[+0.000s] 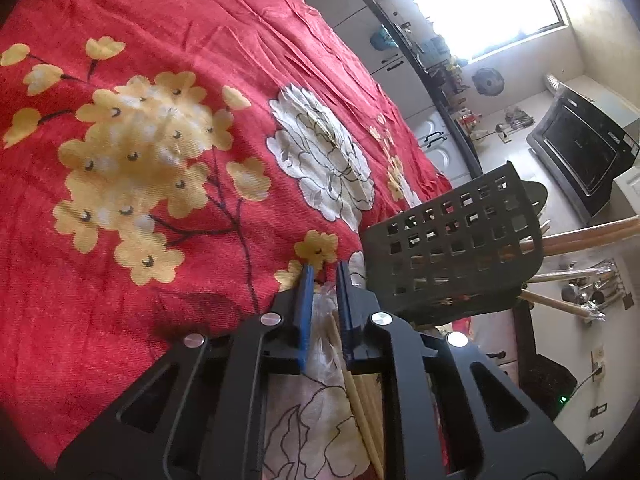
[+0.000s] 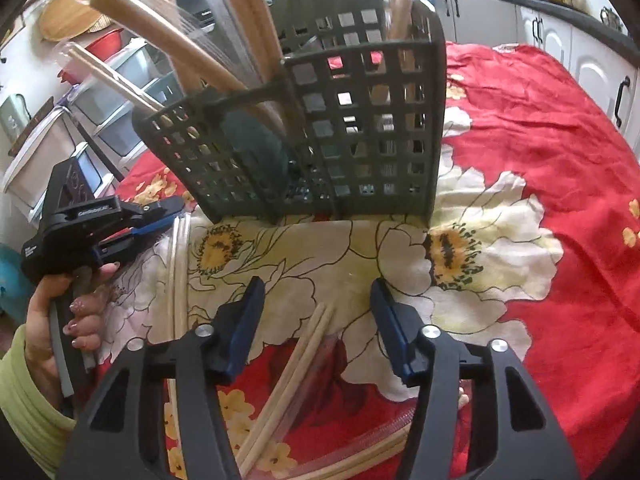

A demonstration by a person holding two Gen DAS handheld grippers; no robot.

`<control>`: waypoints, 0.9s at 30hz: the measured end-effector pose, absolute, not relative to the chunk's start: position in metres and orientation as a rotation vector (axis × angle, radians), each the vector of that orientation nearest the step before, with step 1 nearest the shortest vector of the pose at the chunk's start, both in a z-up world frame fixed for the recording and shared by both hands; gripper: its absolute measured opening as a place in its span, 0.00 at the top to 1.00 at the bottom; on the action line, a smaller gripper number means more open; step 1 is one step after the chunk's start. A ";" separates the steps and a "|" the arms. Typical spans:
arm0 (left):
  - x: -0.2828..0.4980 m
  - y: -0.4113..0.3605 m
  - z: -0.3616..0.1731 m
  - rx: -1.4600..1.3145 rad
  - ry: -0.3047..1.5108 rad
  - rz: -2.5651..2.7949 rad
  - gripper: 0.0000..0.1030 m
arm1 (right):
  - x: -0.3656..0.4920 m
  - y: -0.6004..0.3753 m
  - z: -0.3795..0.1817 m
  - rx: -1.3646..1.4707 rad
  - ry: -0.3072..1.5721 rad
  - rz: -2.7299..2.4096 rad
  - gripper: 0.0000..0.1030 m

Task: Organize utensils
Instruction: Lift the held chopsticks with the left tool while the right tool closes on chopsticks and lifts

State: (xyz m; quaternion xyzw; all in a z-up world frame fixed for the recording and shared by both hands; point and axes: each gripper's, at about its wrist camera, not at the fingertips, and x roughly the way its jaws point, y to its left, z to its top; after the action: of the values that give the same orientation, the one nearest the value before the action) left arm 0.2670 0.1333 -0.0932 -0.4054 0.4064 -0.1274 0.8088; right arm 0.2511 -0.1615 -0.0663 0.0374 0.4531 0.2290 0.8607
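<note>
Desk covered with a red floral cloth (image 1: 168,32). A dark green lattice caddy (image 2: 360,128) stands upright on it, on a big white flower print. Several compartments; wooden handles (image 2: 168,36) and thinner sticks lean out of the top, some wrapped in clear plastic. In the left wrist view the caddy (image 1: 452,248) is just beyond and to the right of the left gripper, with handles poking out to the right.

Left gripper (image 1: 322,276): blue-padded fingers set narrowly apart, a thin gap between them. Crumpled clear plastic (image 1: 324,312) sits in that gap; cannot tell whether the pads pinch it. Chopsticks (image 1: 360,392) lie below, between the finger bases, on the cloth. From the right wrist view the left gripper (image 2: 176,210) is low at the caddy's left front corner, tips close to a clear plastic edge; a hand (image 2: 68,320) in a yellow-green sleeve holds its grip.

Right gripper (image 2: 318,296): fingers wide apart, nothing between the pads, hanging over the cloth in front of the caddy. Loose chopsticks (image 2: 296,364) lie on the cloth under it, inside a clear zip bag (image 2: 360,432), pointing toward the caddy.

Background: white cabinets (image 2: 560,40), a dark oven (image 1: 580,156), stacked plastic drawers (image 2: 120,92).
</note>
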 end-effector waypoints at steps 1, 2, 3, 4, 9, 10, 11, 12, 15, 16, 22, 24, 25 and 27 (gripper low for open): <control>0.264 0.135 -0.095 -0.870 0.867 -0.274 0.93 | 0.253 -0.162 -0.068 0.082 0.959 0.477 0.57; 0.263 0.136 -0.095 -0.875 0.866 -0.276 0.93 | 0.254 -0.162 -0.069 0.085 0.964 0.474 0.61; 0.262 0.138 -0.095 -0.878 0.865 -0.277 0.94 | 0.256 -0.164 -0.070 0.088 0.970 0.468 0.64; 0.261 0.139 -0.095 -0.880 0.863 -0.277 0.95 | 0.257 -0.165 -0.072 0.090 0.974 0.461 0.71; 0.252 0.148 -0.096 -0.894 0.851 -0.274 0.95 | 0.257 -0.170 -0.072 0.091 0.977 0.460 0.89; 0.249 0.149 -0.095 -0.898 0.846 -0.273 0.95 | 0.256 -0.170 -0.072 0.094 0.976 0.467 0.90; 0.248 0.150 -0.094 -0.899 0.844 -0.273 0.95 | 0.255 -0.171 -0.071 0.095 0.974 0.470 0.92; 0.246 0.150 -0.093 -0.897 0.842 -0.271 0.95 | 0.255 -0.172 -0.069 0.099 0.969 0.476 0.93; 0.240 0.152 -0.088 -0.883 0.831 -0.268 0.95 | 0.253 -0.174 -0.065 0.107 0.957 0.491 0.93; 0.238 0.152 -0.086 -0.876 0.827 -0.266 0.95 | 0.252 -0.174 -0.064 0.114 0.953 0.497 0.94; 0.224 0.154 -0.066 -0.823 0.788 -0.266 0.95 | 0.246 -0.181 -0.046 0.158 0.891 0.537 0.94; 0.221 0.152 -0.056 -0.806 0.766 -0.273 0.95 | 0.242 -0.183 -0.035 0.164 0.857 0.550 0.94; 0.219 0.151 -0.053 -0.800 0.757 -0.278 0.95 | 0.241 -0.181 -0.029 0.166 0.840 0.556 0.94; 0.215 0.150 -0.042 -0.785 0.734 -0.292 0.95 | 0.237 -0.180 -0.016 0.168 0.801 0.567 0.94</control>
State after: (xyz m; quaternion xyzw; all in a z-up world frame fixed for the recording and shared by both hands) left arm 0.2152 0.1497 -0.0424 -0.3725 0.3482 -0.1383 0.8490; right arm 0.2367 -0.1801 -0.0164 0.0808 0.3844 0.2721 0.8785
